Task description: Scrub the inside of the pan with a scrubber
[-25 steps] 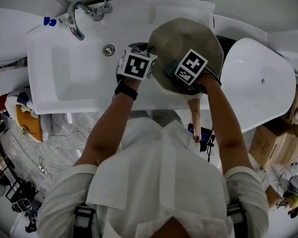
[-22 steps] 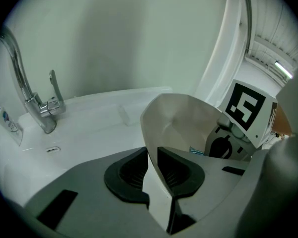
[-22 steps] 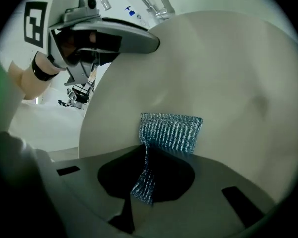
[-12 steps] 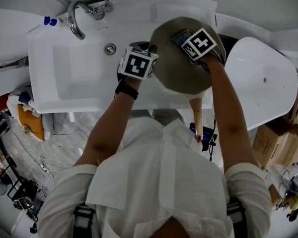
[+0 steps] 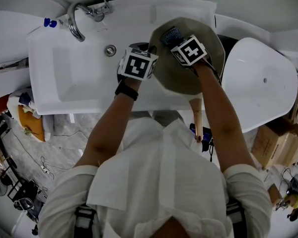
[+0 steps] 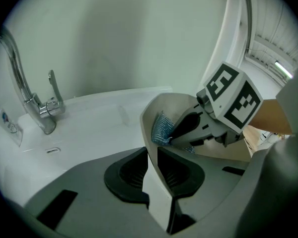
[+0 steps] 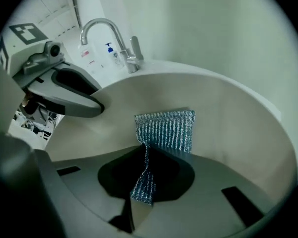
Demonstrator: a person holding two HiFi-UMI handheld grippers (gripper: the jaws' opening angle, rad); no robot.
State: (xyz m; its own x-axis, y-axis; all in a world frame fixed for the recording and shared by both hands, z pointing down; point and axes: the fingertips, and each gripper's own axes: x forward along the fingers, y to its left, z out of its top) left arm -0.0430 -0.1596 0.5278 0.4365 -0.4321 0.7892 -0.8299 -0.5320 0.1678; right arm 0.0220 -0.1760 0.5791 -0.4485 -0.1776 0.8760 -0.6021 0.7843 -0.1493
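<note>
Overhead, I see the pan at the sink's right end, scrubber inside it. Left gripper view: my left tool is clenched on the pan's rim. Right gripper view: my right tool pinches the scrubber against the pan's wall.

Pan blocks sink's right — left basin free.

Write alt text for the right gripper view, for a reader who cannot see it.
The right claw pinches a blue mesh scrubber whose free end lies flat against the pale inner wall of a pan. At upper left the left claw grips the pan's rim; a faucet and a bottle stand behind.
</note>
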